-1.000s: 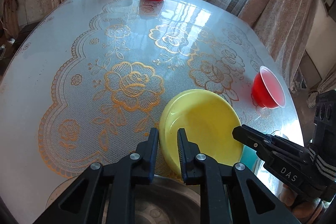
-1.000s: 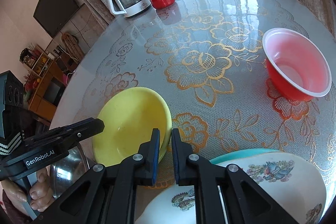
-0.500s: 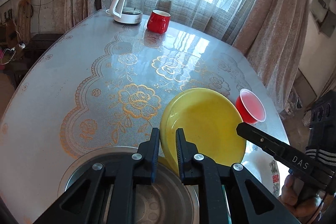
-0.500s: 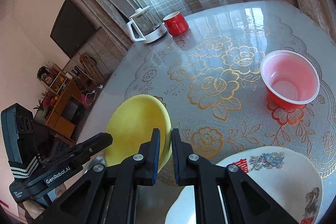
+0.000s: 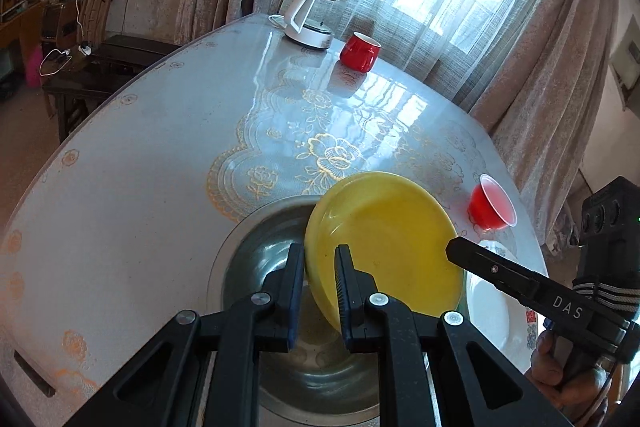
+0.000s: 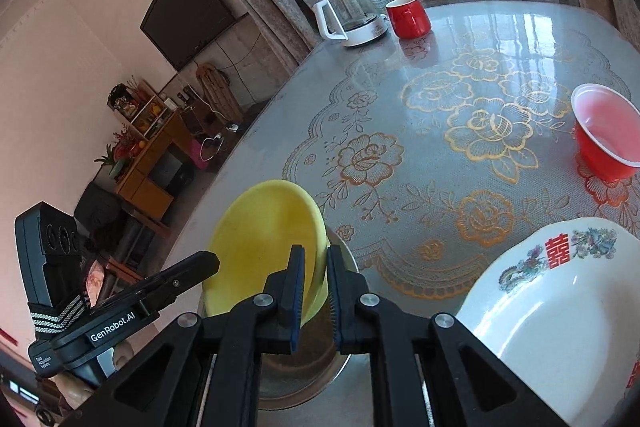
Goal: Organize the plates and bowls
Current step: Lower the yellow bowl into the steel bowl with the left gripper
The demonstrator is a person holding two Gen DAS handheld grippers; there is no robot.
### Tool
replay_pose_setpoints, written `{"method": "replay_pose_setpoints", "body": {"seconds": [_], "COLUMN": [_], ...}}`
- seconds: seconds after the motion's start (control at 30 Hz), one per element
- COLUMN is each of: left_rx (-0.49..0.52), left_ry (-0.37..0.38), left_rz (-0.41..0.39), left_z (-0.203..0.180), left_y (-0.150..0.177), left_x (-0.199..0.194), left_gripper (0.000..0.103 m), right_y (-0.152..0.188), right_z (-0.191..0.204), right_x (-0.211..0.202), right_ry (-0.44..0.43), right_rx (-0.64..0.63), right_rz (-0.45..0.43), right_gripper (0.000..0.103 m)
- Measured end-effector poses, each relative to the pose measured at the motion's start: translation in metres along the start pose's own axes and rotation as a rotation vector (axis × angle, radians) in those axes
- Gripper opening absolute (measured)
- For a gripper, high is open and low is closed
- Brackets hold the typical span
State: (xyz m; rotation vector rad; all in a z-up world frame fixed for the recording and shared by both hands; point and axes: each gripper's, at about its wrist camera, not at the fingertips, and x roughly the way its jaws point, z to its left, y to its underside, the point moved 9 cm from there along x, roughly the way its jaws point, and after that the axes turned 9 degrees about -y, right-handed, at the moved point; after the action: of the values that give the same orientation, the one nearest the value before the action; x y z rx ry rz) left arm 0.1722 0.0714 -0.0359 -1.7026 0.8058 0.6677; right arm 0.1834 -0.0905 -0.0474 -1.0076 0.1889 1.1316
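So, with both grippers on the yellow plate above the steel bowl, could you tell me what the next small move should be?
Probably lower it. Left gripper and right gripper each pinch a rim of the tilted yellow plate, held over the steel bowl, so easing it level into the bowl seems best.

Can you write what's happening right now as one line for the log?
left gripper: shut on yellow plate | right gripper: shut on yellow plate | plate: above metal bowl
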Motion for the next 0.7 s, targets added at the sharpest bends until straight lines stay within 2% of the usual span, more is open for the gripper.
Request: {"method": "replay_pose_setpoints", "body": {"seconds": [0.27, 0.57, 0.7], "left_rx": [-0.03, 0.002, 0.018], "left_ry": [-0.024, -0.052, -0.069], "left_rz": [0.031, 0.036, 0.033], "left_z": [0.024, 0.022, 0.023], "left_y": [0.027, 0.035, 0.036], "left_x": [0.001, 0.008, 0.013], "left_gripper": [0.015, 0.015, 0.015], "right_y": [0.03, 0.041, 0.041], "right_z": [0.006, -0.004, -0.002], "right_x": [0.026, 0.04, 0.042], "right_ry": [0.026, 0.087, 0.138], "right_rx": [-0.029, -0.04, -0.092], "right_rz": [0.093, 0.13, 0.126], "right_gripper": [0.011, 0.013, 0.013]}}
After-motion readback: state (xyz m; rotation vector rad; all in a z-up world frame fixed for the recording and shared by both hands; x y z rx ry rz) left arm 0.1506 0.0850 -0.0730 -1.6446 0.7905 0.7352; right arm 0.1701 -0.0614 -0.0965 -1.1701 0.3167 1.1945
